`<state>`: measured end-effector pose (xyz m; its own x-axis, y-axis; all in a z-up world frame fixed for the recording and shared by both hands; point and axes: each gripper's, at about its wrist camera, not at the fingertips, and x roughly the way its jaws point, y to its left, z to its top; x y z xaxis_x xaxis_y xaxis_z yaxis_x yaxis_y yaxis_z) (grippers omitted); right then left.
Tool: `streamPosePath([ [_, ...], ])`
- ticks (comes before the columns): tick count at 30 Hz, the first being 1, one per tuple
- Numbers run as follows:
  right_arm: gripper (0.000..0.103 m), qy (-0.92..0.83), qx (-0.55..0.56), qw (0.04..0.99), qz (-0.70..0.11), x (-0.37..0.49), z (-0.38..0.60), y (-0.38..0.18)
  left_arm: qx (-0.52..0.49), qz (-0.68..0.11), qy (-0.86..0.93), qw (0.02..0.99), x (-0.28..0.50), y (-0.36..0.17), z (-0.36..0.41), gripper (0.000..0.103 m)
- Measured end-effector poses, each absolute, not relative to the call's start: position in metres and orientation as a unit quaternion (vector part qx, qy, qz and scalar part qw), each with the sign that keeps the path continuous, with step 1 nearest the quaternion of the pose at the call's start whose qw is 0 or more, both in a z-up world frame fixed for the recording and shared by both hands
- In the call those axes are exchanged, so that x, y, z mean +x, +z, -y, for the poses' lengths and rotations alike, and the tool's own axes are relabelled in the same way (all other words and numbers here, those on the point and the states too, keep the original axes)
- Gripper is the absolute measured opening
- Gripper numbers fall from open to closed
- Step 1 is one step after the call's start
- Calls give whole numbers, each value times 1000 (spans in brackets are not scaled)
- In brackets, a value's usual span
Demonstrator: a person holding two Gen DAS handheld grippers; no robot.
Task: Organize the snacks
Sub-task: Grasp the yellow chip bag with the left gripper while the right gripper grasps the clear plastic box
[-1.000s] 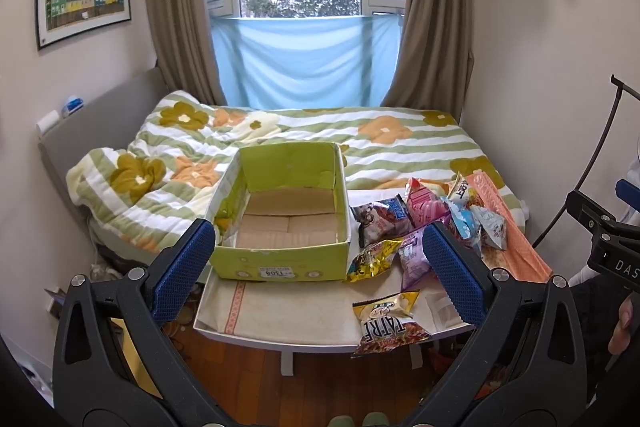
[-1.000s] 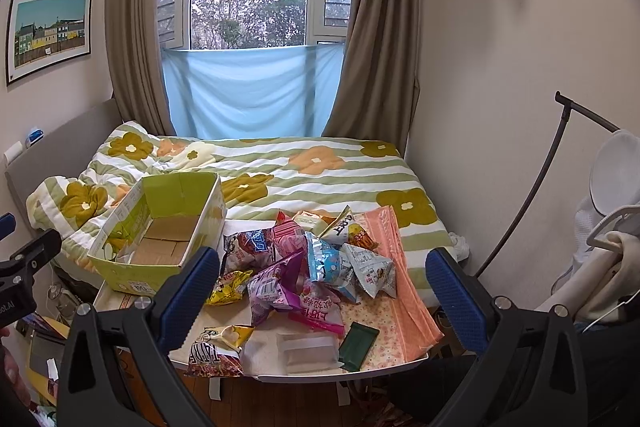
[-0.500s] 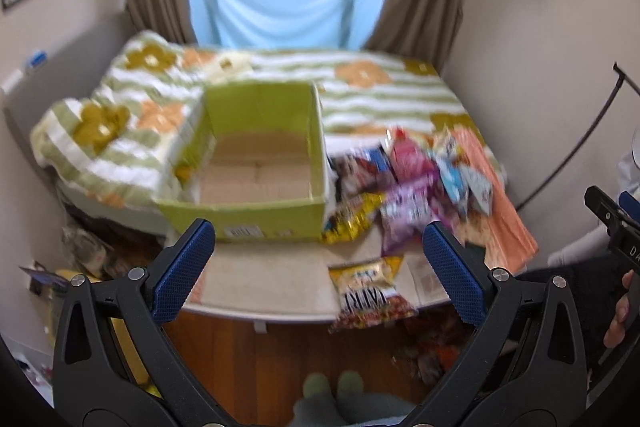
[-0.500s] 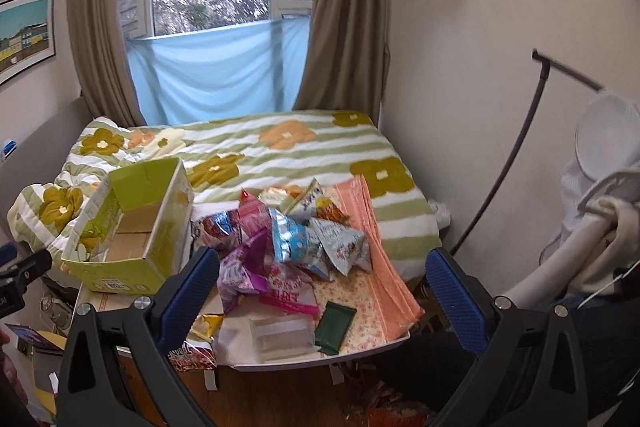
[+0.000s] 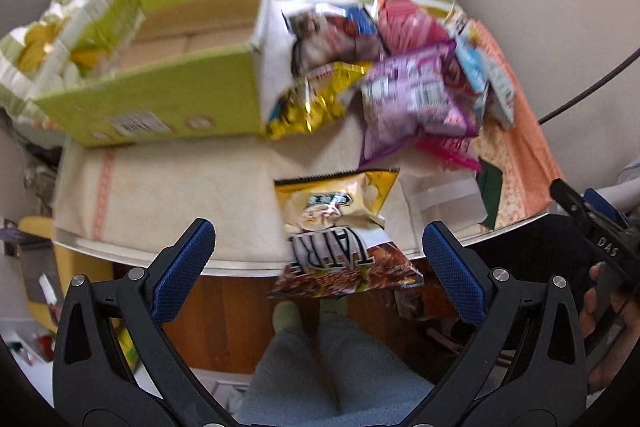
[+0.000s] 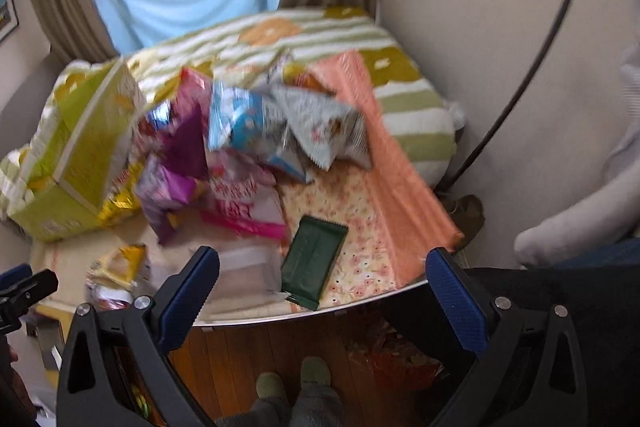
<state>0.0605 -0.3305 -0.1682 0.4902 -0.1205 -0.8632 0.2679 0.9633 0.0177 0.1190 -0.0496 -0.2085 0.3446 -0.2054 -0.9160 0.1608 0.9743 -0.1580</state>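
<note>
An open, empty green cardboard box (image 5: 168, 75) (image 6: 80, 155) stands at the table's left. A pile of snack bags (image 5: 416, 75) (image 6: 256, 131) lies to its right. A yellow and brown chip bag (image 5: 340, 227) hangs over the table's near edge. My left gripper (image 5: 320, 263) is open and empty, just above and in front of that bag. A dark green packet (image 6: 314, 263) lies near the front edge. My right gripper (image 6: 324, 291) is open and empty, above and in front of that packet.
The small table (image 5: 168, 195) has a cream cloth and an orange floral cloth (image 6: 372, 227). A bed with a striped flowered quilt (image 6: 312, 35) lies behind it. The person's legs and slippers (image 6: 294, 383) stand on the wood floor below. A dark curved rod (image 6: 532, 55) leans at the right wall.
Both grippers have tilted down and moved closer to the table. The box and snacks now fill the views, and both stay open.
</note>
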Motion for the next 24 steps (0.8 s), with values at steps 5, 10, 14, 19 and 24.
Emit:
streamPosePath([
  [5, 103, -63, 59, 840, -535, 80, 324, -209, -17, -594, -96, 798, 130, -250, 65, 102],
  [10, 103, -16, 52, 828, -558, 92, 307, -237, -18, -611, -84, 787, 137, -275, 69, 102],
  [14, 103, 16, 41, 823, -566, 99, 290, -250, -24, -621, -83, 779, 141, -289, 70, 95],
  [19, 103, 40, 27, 817, -574, 105, 275, -262, -30, -626, -93, 774, 143, -299, 72, 82],
  [24, 103, 52, 9, 814, -578, 109, 258, -274, -34, -625, -100, 773, 145, -304, 72, 80],
])
